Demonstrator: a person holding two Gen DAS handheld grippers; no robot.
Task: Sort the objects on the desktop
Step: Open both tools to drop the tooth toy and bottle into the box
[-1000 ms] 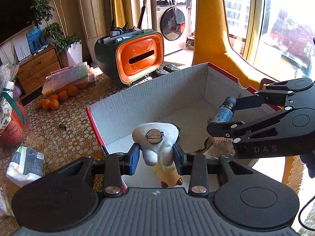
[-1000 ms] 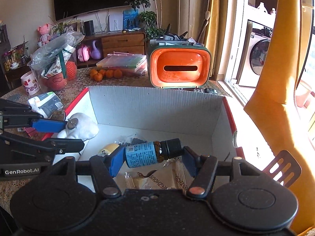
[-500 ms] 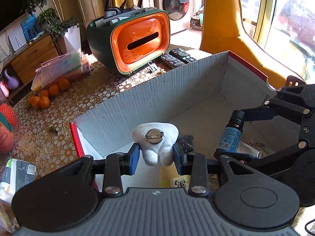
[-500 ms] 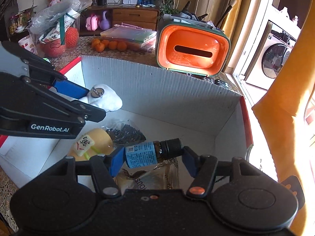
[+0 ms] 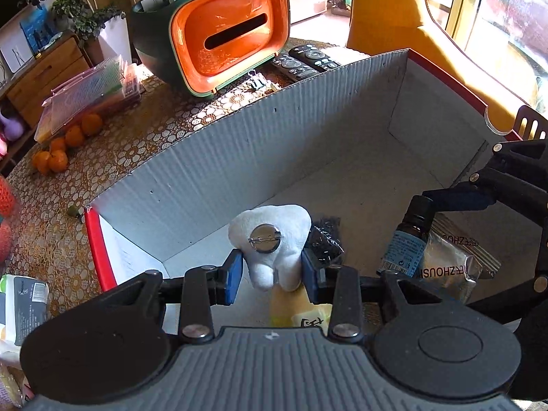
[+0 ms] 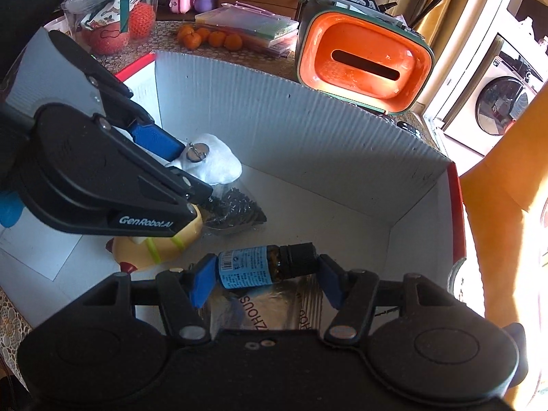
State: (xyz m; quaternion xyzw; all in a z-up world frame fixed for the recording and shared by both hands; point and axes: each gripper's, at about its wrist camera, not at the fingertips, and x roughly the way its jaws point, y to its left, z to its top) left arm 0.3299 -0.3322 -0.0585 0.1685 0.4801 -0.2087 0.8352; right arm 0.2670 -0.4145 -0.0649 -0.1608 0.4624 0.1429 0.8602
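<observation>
My left gripper (image 5: 272,275) is shut on a white plush tooth brooch (image 5: 270,239) with a round metal pin back, held inside the open cardboard box (image 5: 274,144). It also shows in the right wrist view (image 6: 212,161). My right gripper (image 6: 263,279) is shut on a small brown bottle with a blue label (image 6: 263,267), held lengthwise, low over the box floor. The bottle also shows in the left wrist view (image 5: 407,239). In the box lie a yellow plush toy (image 6: 154,246), a dark packet (image 6: 236,209) and a silver sachet (image 5: 445,267).
An orange and green tissue holder (image 5: 219,30) stands behind the box, with remote controls (image 5: 301,60) and a binder clip (image 5: 255,78) beside it. Oranges (image 5: 65,144), a plastic case (image 5: 89,92) and a bagged bundle (image 6: 113,17) lie on the patterned tablecloth to the left. A yellow chair (image 5: 411,27) is at the right.
Both grippers have moved forward and down into the box, each keeping its hold. The bottle is now close above the silver sachet.
</observation>
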